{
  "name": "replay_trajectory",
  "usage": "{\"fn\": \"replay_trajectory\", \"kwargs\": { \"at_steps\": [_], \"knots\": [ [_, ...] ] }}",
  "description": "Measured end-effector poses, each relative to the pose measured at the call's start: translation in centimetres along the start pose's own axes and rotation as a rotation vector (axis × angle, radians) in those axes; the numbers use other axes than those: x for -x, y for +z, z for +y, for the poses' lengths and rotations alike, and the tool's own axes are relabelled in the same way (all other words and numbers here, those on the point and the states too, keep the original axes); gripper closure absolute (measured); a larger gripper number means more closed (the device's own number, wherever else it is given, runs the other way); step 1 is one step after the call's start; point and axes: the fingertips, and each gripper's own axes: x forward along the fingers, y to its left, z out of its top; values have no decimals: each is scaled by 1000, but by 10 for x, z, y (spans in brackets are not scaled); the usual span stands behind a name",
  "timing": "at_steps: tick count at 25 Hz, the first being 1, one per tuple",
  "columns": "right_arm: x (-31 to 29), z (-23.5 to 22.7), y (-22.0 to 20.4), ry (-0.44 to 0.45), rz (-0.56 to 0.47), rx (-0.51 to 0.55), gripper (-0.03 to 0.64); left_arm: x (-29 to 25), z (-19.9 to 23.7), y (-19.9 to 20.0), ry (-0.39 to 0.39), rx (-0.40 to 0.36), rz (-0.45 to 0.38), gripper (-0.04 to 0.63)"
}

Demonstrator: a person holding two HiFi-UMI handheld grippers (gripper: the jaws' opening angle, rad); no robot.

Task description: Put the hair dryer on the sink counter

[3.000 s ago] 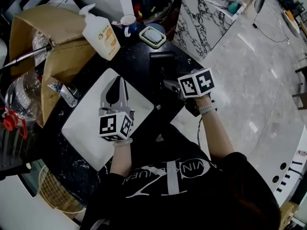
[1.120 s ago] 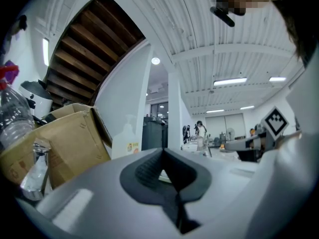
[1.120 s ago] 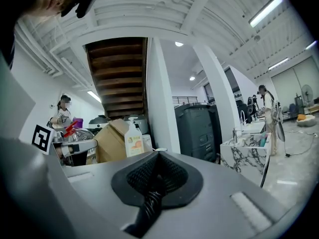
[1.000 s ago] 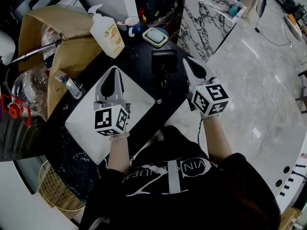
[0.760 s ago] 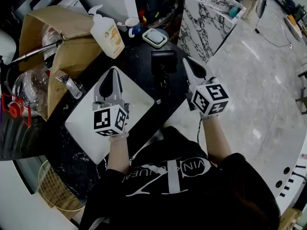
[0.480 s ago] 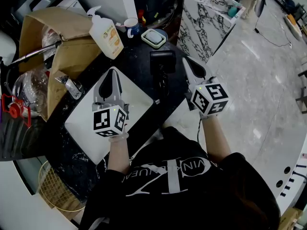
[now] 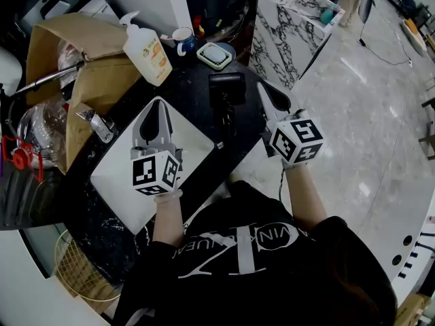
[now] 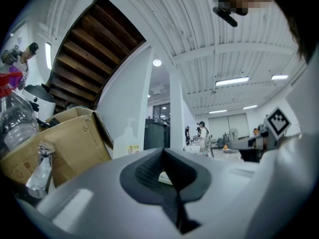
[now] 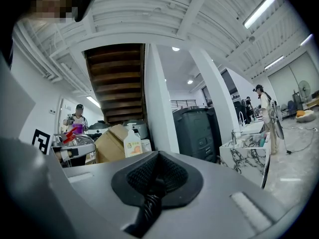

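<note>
On the left, our left gripper hangs over the white basin, much where it was three seconds ago. Its jaws are pressed together on nothing. In the middle, the dryer lies on the black counter, just right of the basin's corner and in front of the soap dish. It is at the same spot as in the earlier views. The real change is on the right. Three seconds ago our right gripper was down at the counter's edge, right by the dryer's handle end. By a second ago it had lifted clear to the right, and it has barely stirred since. It now sits beside the dryer without touching it, clenched shut, with nothing that we can see between its pads. We judge from this that the dryer has been set down and let go. The placing looks done, and little remains beyond drawing both hands back. The dryer itself is black and boxy, with its broad head toward the back wall and its narrower handle running toward the front edge. It seems to lie flat and settled, well inside the edge. Black on black hides its finer detail, and we cannot trace its cord.
</note>
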Motion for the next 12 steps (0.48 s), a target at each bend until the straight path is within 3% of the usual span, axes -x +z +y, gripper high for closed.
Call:
{"fn": "replay_trajectory", "kwargs": {
  "at_steps": [12],
  "knots": [
    [-1,0,-3,4,3,-8,615,0,-1,-1,5,-5,6,595]
  ]
}}
